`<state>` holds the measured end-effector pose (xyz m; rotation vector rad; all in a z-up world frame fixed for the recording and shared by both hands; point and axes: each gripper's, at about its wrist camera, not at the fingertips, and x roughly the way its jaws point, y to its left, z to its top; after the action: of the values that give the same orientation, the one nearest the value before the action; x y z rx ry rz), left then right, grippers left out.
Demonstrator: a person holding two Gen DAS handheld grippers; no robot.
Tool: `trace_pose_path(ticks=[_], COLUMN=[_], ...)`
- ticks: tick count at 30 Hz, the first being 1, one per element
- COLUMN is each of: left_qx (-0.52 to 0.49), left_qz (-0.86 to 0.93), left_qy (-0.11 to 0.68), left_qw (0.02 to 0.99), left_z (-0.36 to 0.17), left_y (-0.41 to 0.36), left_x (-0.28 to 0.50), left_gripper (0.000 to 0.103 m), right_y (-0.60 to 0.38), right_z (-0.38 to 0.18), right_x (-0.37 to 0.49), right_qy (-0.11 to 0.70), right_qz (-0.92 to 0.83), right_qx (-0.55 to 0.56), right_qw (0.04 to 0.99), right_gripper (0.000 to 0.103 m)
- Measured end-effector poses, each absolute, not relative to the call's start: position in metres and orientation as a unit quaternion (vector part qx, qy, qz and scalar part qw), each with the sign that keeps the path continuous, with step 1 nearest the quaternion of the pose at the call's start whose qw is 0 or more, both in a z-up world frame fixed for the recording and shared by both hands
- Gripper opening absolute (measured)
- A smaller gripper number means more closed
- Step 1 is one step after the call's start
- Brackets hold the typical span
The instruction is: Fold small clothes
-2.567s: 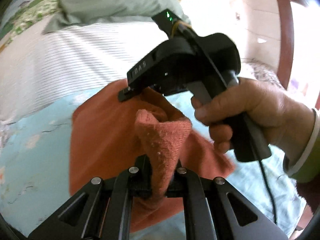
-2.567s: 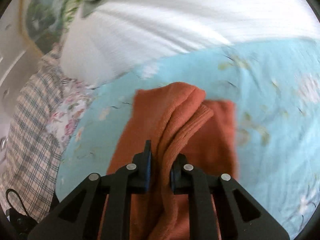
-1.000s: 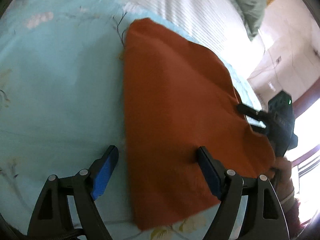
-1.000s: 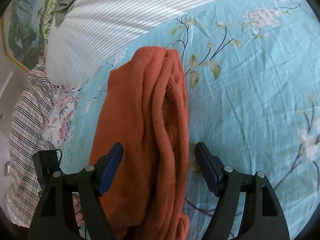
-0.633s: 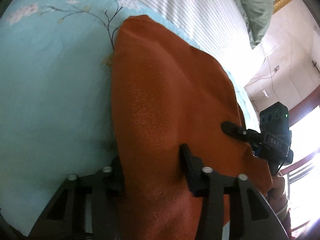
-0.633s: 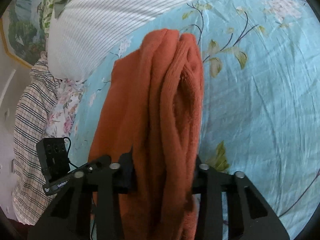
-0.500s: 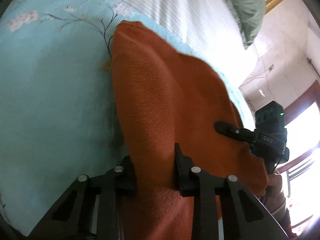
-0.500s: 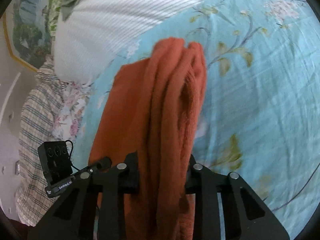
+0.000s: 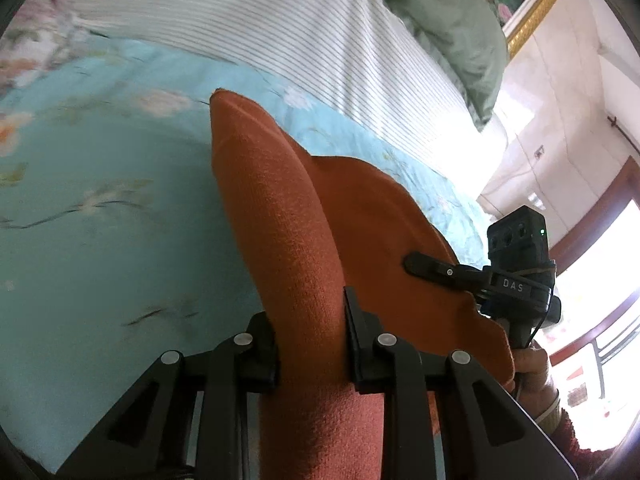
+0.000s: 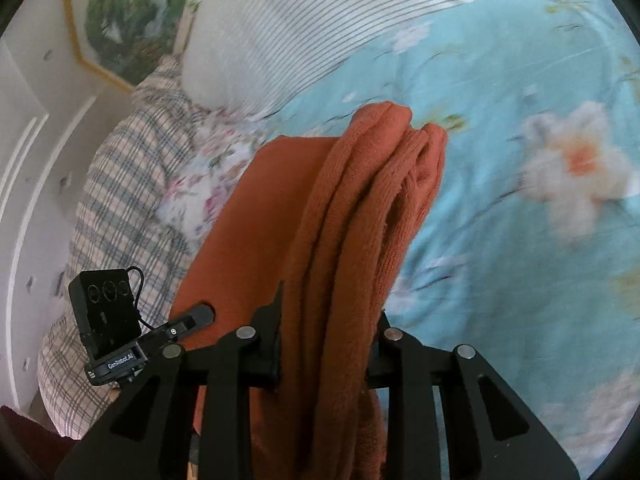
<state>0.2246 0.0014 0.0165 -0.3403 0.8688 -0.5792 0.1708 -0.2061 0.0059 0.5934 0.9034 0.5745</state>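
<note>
Bedroom, daylight from a window on one side. Bed w/ light-blue floral sheet; striped white bedding farther back, green pillow on top of it, framed landscape picture on the wall behind. Right-wrist view also shows a plaid cloth and a floral cloth bunched at the bed's edge.

Orange knit garment is over the blue sheet, roughly mid-bed, held up at two ends and hanging between the two grippers; far part still rests on the sheet.

Left gripper: fingers closed in on a thick fold of the orange garment, pads pressing it from both sides. Cloth runs up and away from the fingers to a rounded far corner.

Right gripper: fingers pinching a bundle of several layers of the same garment, ribbed folds stacked side by side, passing straight btwn the pads.

Each camera sees the other gripper at the garment's opposite edge: right one at the right of the left view w/ the person's hand on its handle, left one at lower left of the right view. Blue sheet blurred in places.
</note>
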Motion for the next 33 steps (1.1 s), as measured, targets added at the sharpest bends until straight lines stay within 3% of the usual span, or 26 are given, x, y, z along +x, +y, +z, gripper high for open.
trace_pose_path(ticks=[7,14,16,19,21,22,33], left_qx=[-0.164,-0.182,-0.185,-0.185,-0.186,-0.189,-0.174], left_qz=[-0.242,-0.207,-0.198,-0.18,-0.163,-0.157,-0.127], left_qy=[0.404,0.432,0.442,0.45,0.451,0.451,0.416], left_qw=[0.867,0.859,0.855,0.855,0.858,0.858,0.883], left_z=[0.019,-0.019,-0.029,-0.036,-0.038,-0.039,-0.014], left_y=[0.06,0.09,0.092,0.097,0.101,0.104,0.121], left_x=[0.194,0.185,0.185,0.182,0.179,0.177,0.146], left_gripper=[0.025,0.027,0.031,0.044,0.059,0.06,0.059], right_y=[-0.165,-0.167,-0.17,-0.175,-0.179,-0.183,-0.182], right_z=[-0.012,-0.045,-0.049,-0.049,-0.045,-0.043,0.021], right_x=[0.175,0.174,0.171,0.167,0.163,0.16,0.149], right_qy=[0.443,0.464,0.465,0.46,0.456,0.453,0.393], right_qz=[0.288,0.265,0.256,0.24,0.224,0.215,0.204], right_qx=[0.268,0.285,0.288,0.294,0.287,0.285,0.228], right_qw=[0.806,0.795,0.797,0.803,0.812,0.817,0.867], right_gripper=[0.028,0.033,0.039,0.046,0.052,0.056,0.057])
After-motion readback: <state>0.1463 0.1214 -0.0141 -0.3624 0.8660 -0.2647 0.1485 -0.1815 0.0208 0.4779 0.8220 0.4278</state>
